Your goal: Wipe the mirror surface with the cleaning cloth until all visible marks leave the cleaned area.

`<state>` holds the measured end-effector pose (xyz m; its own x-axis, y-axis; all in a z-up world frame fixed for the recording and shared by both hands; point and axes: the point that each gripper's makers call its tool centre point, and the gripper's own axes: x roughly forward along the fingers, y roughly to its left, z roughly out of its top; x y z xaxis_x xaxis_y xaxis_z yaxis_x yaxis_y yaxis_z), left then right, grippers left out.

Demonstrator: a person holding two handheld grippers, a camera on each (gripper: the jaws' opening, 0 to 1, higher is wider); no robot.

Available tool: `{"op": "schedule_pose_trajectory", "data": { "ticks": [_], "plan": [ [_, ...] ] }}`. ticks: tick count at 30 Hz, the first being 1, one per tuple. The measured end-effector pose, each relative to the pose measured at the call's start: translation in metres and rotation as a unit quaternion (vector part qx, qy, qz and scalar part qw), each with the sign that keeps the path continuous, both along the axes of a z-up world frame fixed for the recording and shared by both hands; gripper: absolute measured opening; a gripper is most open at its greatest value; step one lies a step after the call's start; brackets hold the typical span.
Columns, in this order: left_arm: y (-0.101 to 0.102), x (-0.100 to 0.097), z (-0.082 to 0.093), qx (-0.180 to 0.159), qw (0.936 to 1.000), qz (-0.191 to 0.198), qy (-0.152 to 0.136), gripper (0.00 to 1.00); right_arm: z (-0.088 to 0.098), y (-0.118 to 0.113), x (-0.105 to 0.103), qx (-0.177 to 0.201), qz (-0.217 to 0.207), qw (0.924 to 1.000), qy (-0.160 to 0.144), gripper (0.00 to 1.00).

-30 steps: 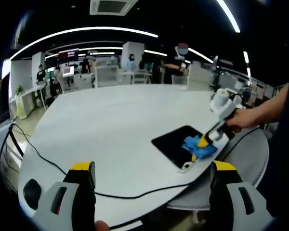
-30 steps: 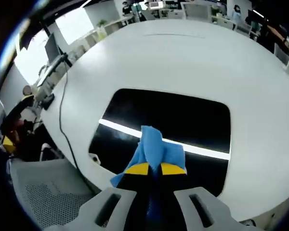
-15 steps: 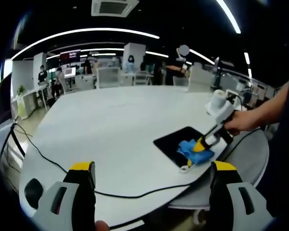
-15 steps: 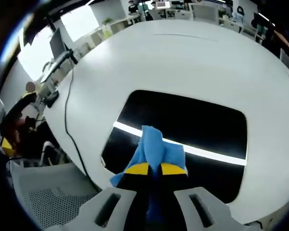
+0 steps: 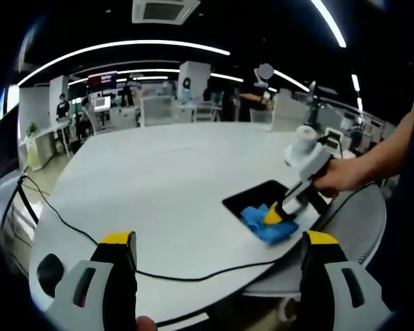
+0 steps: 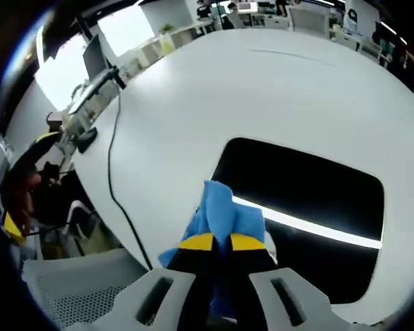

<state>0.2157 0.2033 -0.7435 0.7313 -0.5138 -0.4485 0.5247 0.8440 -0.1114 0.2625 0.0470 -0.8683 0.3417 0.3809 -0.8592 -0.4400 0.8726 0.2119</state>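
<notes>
Swept toward the mirror's near left corner since a second ago: right gripper (image 6: 222,241) and cleaning cloth (image 6: 221,210), formerly over the middle of the glass, now at the edge, cloth partly overhanging onto white table (image 6: 276,76).

Left to right, left gripper view:
- Black cable (image 5: 69,231) snaking across the table at 8 o'clock.
- Left gripper (image 5: 221,245) held back off the table edge, jaws wide apart, nothing between them, idle.
- Cloth (image 5: 265,224) at 4 o'clock, bunched on the mirror's near corner.
- Mirror (image 5: 265,196) as a dark slab just beyond, toward 2 o'clock.
- Right gripper (image 5: 276,215) gripped by a hand (image 5: 334,181) coming in from 3 o'clock.

Left to right, right gripper view:
- Office chair (image 6: 62,289) below the table edge at 7 o'clock.
- Jaws pressed together on the cloth, blue fold sticking up toward 12.
- Mirror (image 6: 310,186) spreading away to 2 o'clock, long axis running roughly 10 to 4, bright ceiling-light reflection across it.

Key relation: unwiped glass lies up and right of the clamped cloth, so next stroke probably back toward 2 o'clock. Right hand far nearer than left.

Hard to tell: any marks on the glass, too dark and glare-streaked. Mirror's near corner hidden under cloth and jaws.
</notes>
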Motion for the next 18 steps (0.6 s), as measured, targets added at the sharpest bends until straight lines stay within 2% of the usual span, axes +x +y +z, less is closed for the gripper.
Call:
{"op": "schedule_pose_trajectory", "data": {
  "ticks": [5,18],
  "plan": [
    [0.0,-0.001,0.0,0.0,1.0,0.001,0.0,1.0,0.0,0.006,-0.001,0.003,0.013,0.9999,-0.002,0.02],
    [0.001,0.002,-0.001,-0.002,1.0,0.002,0.0,1.0,-0.001,0.012,-0.001,0.016,0.011,0.9998,0.006,0.02]
  ]
}}
